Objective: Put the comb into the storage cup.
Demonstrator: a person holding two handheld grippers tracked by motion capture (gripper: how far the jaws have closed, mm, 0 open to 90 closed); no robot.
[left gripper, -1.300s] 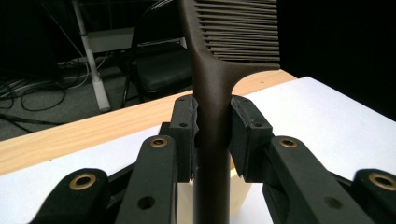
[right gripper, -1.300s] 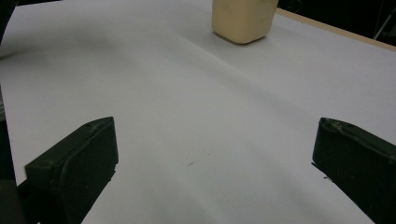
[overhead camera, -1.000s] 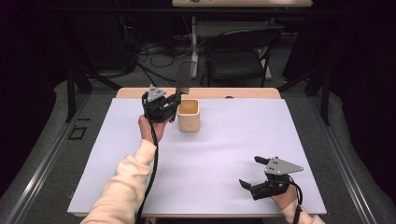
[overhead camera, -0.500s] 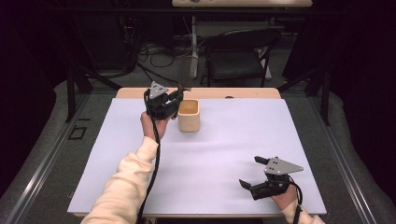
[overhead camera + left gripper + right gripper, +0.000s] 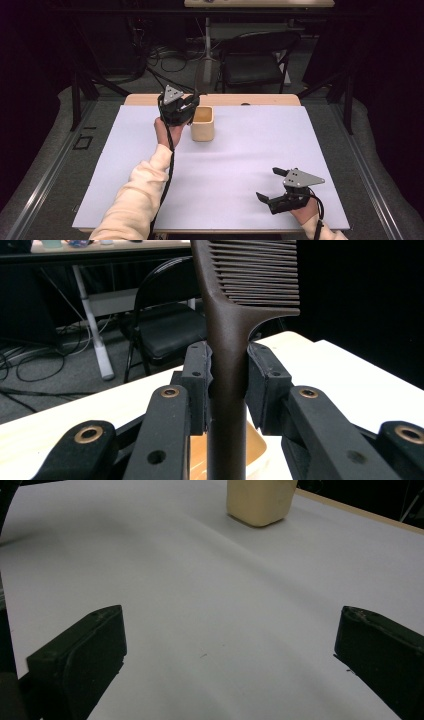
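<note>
Left gripper [image 5: 227, 385] pinches the smooth matte handle of a dark brown, fine-toothed comb [image 5: 235, 305], held upright just above the rounded-square beige cup [image 5: 202, 123] on the white table cover [image 5: 240, 165]; right gripper [image 5: 235, 655] rests spread, nothing between.

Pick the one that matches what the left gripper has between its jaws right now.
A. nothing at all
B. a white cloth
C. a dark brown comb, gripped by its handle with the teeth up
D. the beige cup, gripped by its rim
C: in the left gripper view, the left gripper clamps the handle of the brown comb, teeth above the pads, over the beige cup.
</note>
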